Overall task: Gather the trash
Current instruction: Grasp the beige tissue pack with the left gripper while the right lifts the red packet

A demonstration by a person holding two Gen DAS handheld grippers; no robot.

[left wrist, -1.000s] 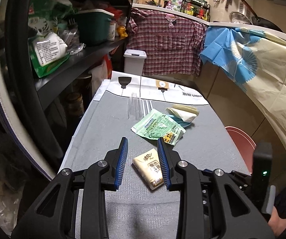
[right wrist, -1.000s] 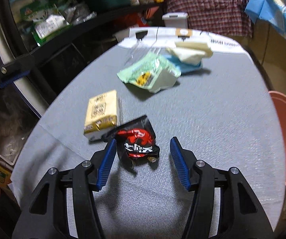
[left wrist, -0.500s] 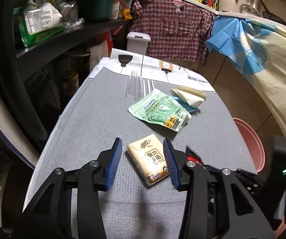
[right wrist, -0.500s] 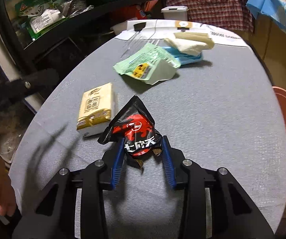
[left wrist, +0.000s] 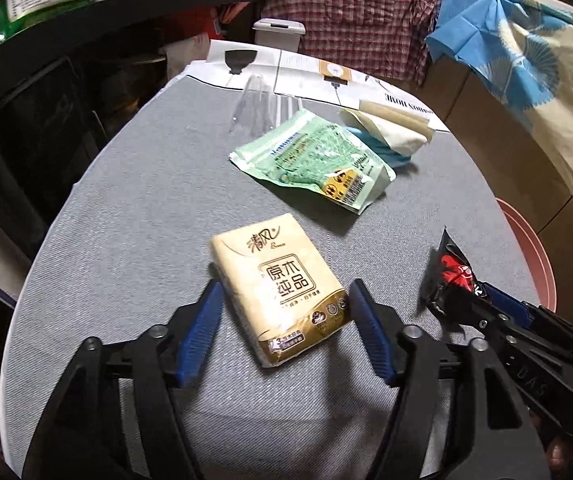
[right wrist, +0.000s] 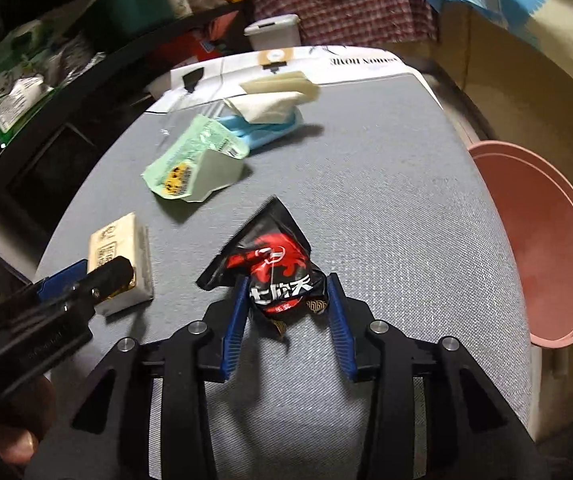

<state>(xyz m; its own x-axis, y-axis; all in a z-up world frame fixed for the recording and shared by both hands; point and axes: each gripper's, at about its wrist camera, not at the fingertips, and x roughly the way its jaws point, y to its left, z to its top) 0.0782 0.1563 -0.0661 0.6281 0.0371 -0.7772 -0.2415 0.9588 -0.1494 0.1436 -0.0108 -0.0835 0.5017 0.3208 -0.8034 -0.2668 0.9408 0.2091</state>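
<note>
My right gripper [right wrist: 288,306] is shut on a black and red snack wrapper [right wrist: 274,268] and holds it just above the grey table [right wrist: 386,208]; the wrapper also shows in the left wrist view [left wrist: 452,276]. My left gripper [left wrist: 286,328] is open, its jaws on either side of a yellow tissue pack [left wrist: 282,288] that lies flat on the table; the pack also shows in the right wrist view [right wrist: 120,256]. A green wrapper [left wrist: 318,168] lies farther back.
A pink bin [right wrist: 542,240] stands off the table's right edge. White paper on a blue pack [left wrist: 386,136] and clear plastic [left wrist: 258,108] lie at the back. Dark shelves [left wrist: 66,28] stand to the left. A white lidded bin [left wrist: 278,34] is behind the table.
My right gripper closed on the snack wrapper and lifted it, turning right towards the pink bin. My left gripper moved forward and opened wider around the tissue pack.
</note>
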